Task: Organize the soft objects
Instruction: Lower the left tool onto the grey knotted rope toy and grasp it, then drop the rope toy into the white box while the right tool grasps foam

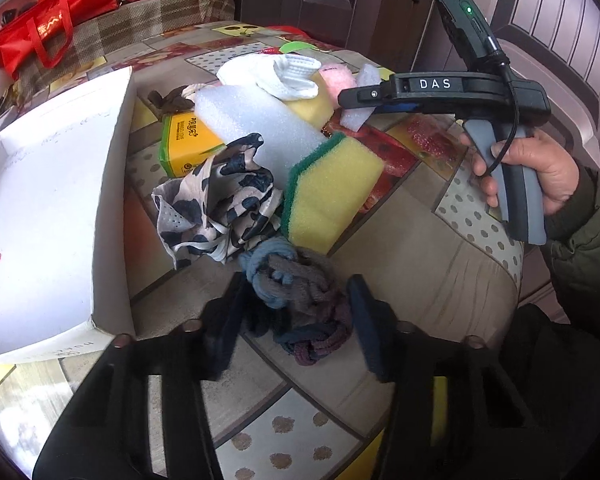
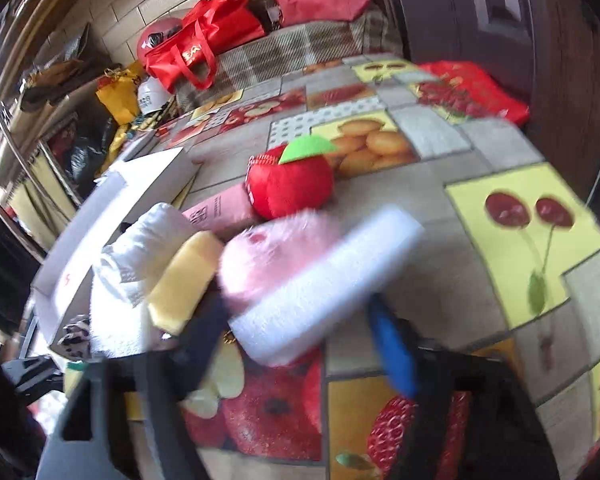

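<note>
A knotted sock bundle (image 1: pixel 300 300) is pinched by the left claw (image 1: pixel 292 320); a foam strip (image 2: pixel 324 284) sits between the right claw's (image 2: pixel 300 340) half-closed fingers, grip uncertain. A lift into the box (image 1: pixel 112 184) is called for next.

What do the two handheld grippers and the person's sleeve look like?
The right gripper is a black pistol-shaped tool with grey grip panels, a white "DAS" label along its top, a black module with a green light, and a black cable looping down past the handle. In its own view one pad looks blue. The left gripper has a black frame and dark jaws. The hand wears a dark olive sleeve.
</note>
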{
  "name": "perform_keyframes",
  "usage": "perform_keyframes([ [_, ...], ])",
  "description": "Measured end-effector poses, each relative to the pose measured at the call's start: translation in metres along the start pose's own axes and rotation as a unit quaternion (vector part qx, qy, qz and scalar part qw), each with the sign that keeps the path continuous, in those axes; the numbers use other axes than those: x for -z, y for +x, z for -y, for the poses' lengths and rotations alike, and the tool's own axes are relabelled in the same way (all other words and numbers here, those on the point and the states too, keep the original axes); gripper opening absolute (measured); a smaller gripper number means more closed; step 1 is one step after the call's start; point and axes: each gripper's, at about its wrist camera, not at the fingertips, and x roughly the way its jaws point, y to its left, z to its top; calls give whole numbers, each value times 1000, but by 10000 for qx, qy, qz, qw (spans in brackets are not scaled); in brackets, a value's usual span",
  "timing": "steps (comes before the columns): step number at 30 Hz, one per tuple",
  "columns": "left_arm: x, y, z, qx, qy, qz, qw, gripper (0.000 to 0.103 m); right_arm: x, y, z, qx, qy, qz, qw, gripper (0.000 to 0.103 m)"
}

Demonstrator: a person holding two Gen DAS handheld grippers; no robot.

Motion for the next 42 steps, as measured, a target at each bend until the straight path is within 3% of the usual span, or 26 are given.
perform_keyframes([
  [2, 1, -2, -2, 97, -56, 45, 9999, 32, 5, -7, 6, -147, 77, 60, 9998, 37],
  [4, 2, -5, 0, 84, -12, 111, 9999, 31, 8, -20, 10, -145, 91, 216, 9996, 33],
  [14, 1, -38, -5, -159, -110, 892, 9958, 30, 17, -80, 12, -281, 42, 1261, 9916, 28],
  [18, 3, -40, -11, -198, -201, 949, 9951, 30, 14, -72, 8, -43, -80, 1086, 9940, 30],
  [19, 4, -41, -10, -202, -190, 963, 9950, 30, 14, -69, 9, 56, -62, 1068, 9942, 34],
  [21, 6, -41, -9, -192, -169, 987, 9948, 30, 13, -64, 14, 78, 148, 1049, 9943, 71],
  [22, 6, -41, -8, -185, -171, 987, 9948, 30, 11, -61, 15, 40, 230, 1024, 9945, 103],
  [25, 6, -40, -9, -162, -198, 979, 9949, 30, 3, -46, 10, 100, 135, 780, 9968, 103],
  [30, 7, -42, -11, -125, -247, 1031, 9943, 30, -6, -22, 6, 648, -6, 480, 9967, 103],
  [31, 8, -43, -11, -120, -250, 1038, 9942, 30, -6, -20, 8, 698, -7, 454, 9965, 96],
  [32, 8, -43, -11, -116, -254, 1040, 9942, 30, -6, -18, 11, 718, -20, 426, 9965, 65],
  [33, 8, -43, -11, -114, -261, 1039, 9942, 30, -5, -17, 14, 726, -21, 405, 9965, 41],
  [34, 8, -42, -12, -112, -265, 1040, 9942, 31, -4, -17, 16, 713, 10, 384, 9967, 26],
  [38, 8, -47, -14, -144, -304, 1158, 9927, 30, -1, -28, 19, 520, -17, 510, 9973, 19],
  [42, 8, -59, -21, -253, -409, 1489, 9877, 31, 1, -60, 17, 161, 106, 1135, 9934, 18],
])
